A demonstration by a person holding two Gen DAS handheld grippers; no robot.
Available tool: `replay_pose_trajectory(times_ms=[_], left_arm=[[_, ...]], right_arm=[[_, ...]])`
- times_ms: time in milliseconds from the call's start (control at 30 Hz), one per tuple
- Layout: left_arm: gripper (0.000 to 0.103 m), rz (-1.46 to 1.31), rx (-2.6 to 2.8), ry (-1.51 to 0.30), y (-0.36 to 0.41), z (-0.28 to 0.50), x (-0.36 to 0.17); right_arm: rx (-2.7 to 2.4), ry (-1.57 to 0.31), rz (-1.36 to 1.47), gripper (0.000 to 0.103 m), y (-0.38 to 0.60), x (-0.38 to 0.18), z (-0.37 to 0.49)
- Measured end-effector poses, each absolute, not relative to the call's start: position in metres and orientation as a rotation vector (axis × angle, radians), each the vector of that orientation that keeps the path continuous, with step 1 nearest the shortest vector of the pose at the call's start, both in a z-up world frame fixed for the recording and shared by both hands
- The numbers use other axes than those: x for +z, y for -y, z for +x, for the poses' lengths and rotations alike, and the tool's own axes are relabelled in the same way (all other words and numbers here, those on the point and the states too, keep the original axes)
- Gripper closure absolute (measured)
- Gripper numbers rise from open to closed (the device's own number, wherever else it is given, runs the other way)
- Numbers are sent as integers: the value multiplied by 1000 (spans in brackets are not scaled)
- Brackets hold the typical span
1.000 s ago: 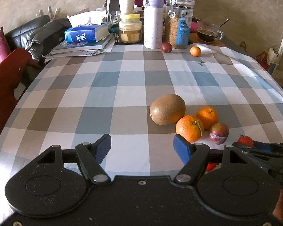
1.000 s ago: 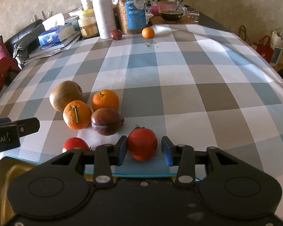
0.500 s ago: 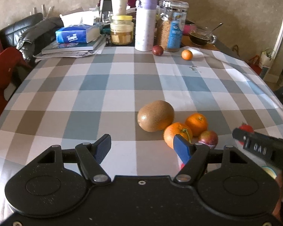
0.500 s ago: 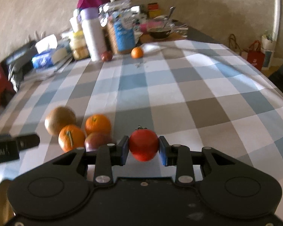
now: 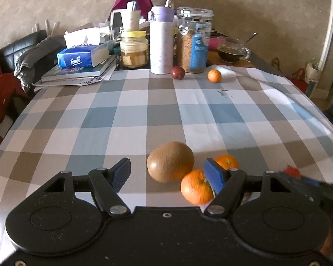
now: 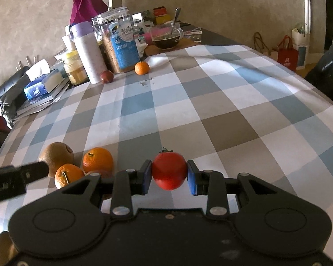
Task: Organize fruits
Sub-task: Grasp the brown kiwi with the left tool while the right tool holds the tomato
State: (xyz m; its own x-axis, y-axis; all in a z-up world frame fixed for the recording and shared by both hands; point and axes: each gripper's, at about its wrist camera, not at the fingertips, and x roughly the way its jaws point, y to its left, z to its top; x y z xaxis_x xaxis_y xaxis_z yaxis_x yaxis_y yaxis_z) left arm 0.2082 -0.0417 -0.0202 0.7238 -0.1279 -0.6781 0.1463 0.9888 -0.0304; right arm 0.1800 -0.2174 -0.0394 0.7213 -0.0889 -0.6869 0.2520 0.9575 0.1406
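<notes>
The right gripper (image 6: 169, 174) held the tomato (image 6: 169, 170) above the table (image 6: 211, 110) by its round sides, where it might slip out, while the left gripper (image 5: 167, 175), wide and empty, risked nudging the kiwi (image 5: 170, 161) and orange (image 5: 195, 187).

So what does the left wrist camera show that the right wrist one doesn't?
Only the left view shows the left gripper, open and empty. Only the right view clearly shows the tomato clamped in the right gripper, plus the red bag on the floor. Both show the kiwi, two oranges beside it, and the jar at the far end.
</notes>
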Motion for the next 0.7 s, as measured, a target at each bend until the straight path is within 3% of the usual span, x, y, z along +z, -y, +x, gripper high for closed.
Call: replay_pose_trajectory(times_ms=[700], left_arm=[[25, -9, -92, -762, 41, 232, -41]], right_arm=[[-222, -796, 221, 68, 217, -46, 187]])
